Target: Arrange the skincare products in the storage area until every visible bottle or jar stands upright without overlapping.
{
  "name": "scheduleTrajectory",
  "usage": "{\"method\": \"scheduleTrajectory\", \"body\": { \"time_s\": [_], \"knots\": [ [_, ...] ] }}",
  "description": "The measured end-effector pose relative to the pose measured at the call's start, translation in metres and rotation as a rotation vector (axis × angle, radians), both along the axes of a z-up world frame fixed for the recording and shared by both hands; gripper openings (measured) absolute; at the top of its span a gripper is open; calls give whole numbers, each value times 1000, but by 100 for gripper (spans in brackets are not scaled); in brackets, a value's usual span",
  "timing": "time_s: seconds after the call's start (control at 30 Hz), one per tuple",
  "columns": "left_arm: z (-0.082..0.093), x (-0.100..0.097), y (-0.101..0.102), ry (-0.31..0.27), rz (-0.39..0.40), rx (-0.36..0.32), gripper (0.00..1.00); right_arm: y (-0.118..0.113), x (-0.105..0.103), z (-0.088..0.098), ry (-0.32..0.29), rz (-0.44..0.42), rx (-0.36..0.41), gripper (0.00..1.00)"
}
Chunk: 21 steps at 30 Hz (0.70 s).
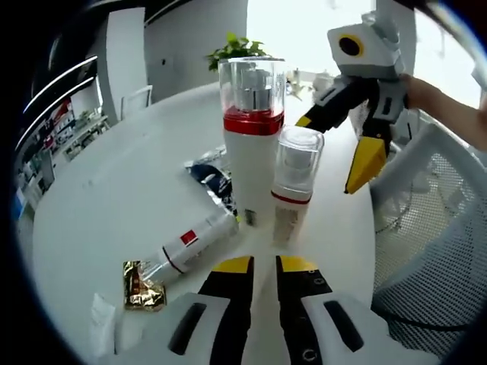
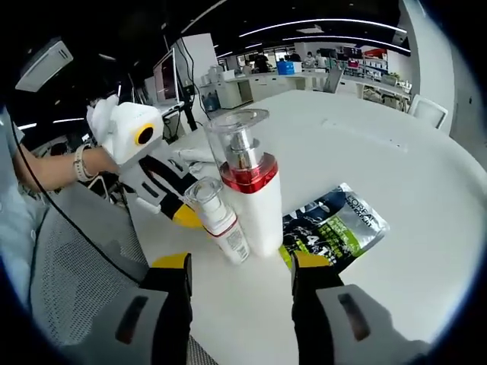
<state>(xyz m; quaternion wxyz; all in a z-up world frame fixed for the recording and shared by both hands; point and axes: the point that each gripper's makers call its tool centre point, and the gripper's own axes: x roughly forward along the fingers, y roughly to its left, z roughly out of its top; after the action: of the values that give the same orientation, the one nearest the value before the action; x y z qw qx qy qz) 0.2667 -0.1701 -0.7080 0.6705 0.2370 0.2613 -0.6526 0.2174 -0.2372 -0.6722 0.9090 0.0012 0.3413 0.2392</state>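
In the left gripper view, the left gripper [image 1: 264,268] was seen low over the white table [image 1: 114,190], its yellow-tipped fingers [image 1: 232,265] pressed almost together with only a thin slit between them and nothing held. Just ahead of the fingers stood two upright bottles: a tall bottle [image 1: 251,144] with a red band and clear cap, and, touching its right side, a small bottle [image 1: 295,182] with a clear cap. Left of the fingers a tube [image 1: 190,247] lay on its side, one end close to the tall bottle's base. A gold sachet [image 1: 142,285] lay flat beside the tube's near end, and a dark sachet [image 1: 213,182] lay behind the tall bottle on the left. The right gripper [image 1: 365,144] was seen beyond the fingers to the right, raised above the table near a mesh chair [image 1: 434,228].

In the right gripper view, the right gripper [image 2: 241,270] was seen with its fingers [image 2: 171,262] spread wide and empty. Between and just beyond them stood the tall bottle [image 2: 247,190], with the small bottle [image 2: 221,220] against its left side, appearing tilted. The dark sachet [image 2: 331,224] lay flat beyond the right finger, beside the tall bottle. The left gripper [image 2: 163,190] was seen beyond the left finger, held by a hand [image 2: 95,163], its tip close behind the small bottle.
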Motion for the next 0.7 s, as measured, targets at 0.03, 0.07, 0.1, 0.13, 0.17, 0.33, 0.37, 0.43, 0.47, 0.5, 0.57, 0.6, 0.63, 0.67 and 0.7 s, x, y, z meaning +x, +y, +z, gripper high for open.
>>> {"method": "scheduleTrajectory", "body": {
  "time_s": [0.03, 0.07, 0.1, 0.13, 0.17, 0.33, 0.37, 0.43, 0.47, 0.5, 0.57, 0.6, 0.63, 0.67, 0.7],
  "knots": [
    [1, 3, 2, -2, 9, -1, 9, -1, 0, 1, 1, -2, -1, 55],
    [4, 6, 4, -4, 19, -5, 9, -2, -1, 2, 2, -8, -3, 55],
    [4, 8, 4, -6, 21, -8, 9, -2, -2, 3, 0, -8, -2, 56],
    [5, 11, 6, -12, 23, -7, 10, -3, -2, 5, -3, -17, 5, 57],
    [6, 14, 7, -18, 25, -4, 11, -2, -2, 6, -5, -20, 14, 58],
    [9, 33, 18, -46, 59, 11, 15, -5, -2, 14, -20, -56, 33, 68],
    [11, 36, 19, -57, 61, 7, 16, -7, -2, 16, -30, -64, 31, 71],
    [14, 46, 26, -75, 73, 9, 19, -10, -2, 18, -35, -78, 34, 75],
    [14, 51, 30, -82, 77, 16, 20, -11, -2, 19, -37, -81, 31, 77],
    [15, 60, 37, -93, 96, 28, 21, -13, -2, 20, -44, -91, 26, 79],
    [17, 74, 48, -109, 118, 38, 22, -16, -2, 22, -49, -102, 24, 81],
    [18, 79, 52, -111, 128, 42, 22, -17, -2, 23, -53, -109, 25, 83],
    [19, 87, 59, -116, 148, 48, 23, -18, -2, 23, -55, -112, 24, 85],
    [20, 92, 63, -124, 155, 54, 23, -19, -2, 24, -56, -117, 21, 87],
    [20, 96, 67, -129, 164, 61, 23, -19, -2, 24, -58, -119, 17, 88]
  ]
}}
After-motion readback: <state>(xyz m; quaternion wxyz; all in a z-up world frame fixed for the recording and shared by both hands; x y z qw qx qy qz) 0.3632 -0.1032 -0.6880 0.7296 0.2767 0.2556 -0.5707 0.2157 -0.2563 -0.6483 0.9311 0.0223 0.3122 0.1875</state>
